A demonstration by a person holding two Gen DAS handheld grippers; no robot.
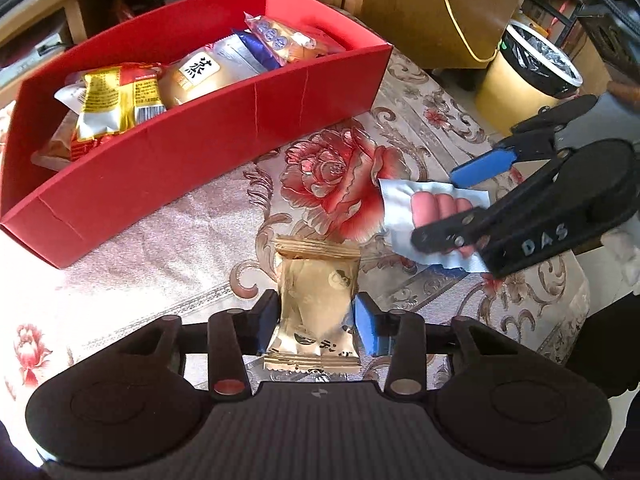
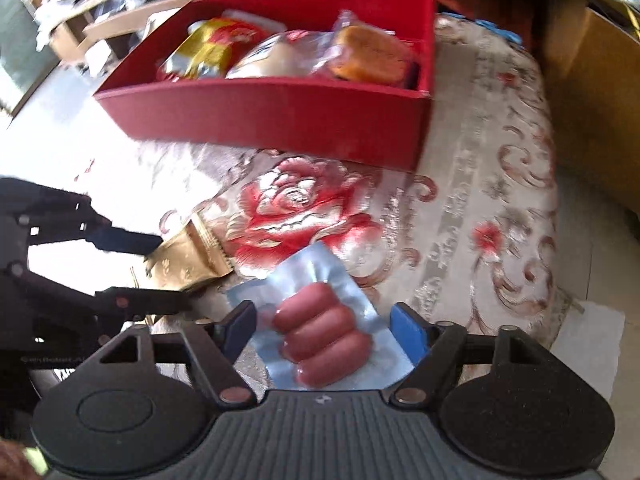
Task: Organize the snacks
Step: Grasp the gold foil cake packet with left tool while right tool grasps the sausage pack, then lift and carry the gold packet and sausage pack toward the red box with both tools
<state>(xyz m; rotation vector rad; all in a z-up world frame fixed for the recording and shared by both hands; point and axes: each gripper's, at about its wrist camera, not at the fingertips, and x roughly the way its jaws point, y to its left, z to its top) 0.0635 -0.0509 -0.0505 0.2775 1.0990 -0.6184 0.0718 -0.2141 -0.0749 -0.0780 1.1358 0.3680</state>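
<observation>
From the left wrist, the left gripper (image 1: 316, 322) clamped the gold packet (image 1: 316, 300) on the tabletop (image 1: 168, 240) near the red box (image 1: 224, 136).

From the right wrist, the right gripper (image 2: 324, 326) stood open astride the sausage pack (image 2: 320, 332); closing squarely across its middle looked wisest.

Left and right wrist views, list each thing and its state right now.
Gold packet: on the cloth, clamped by left gripper.
Sausage pack: sealed, between the right gripper jaws, not gripped.
Red box: open, holding snacks.
</observation>
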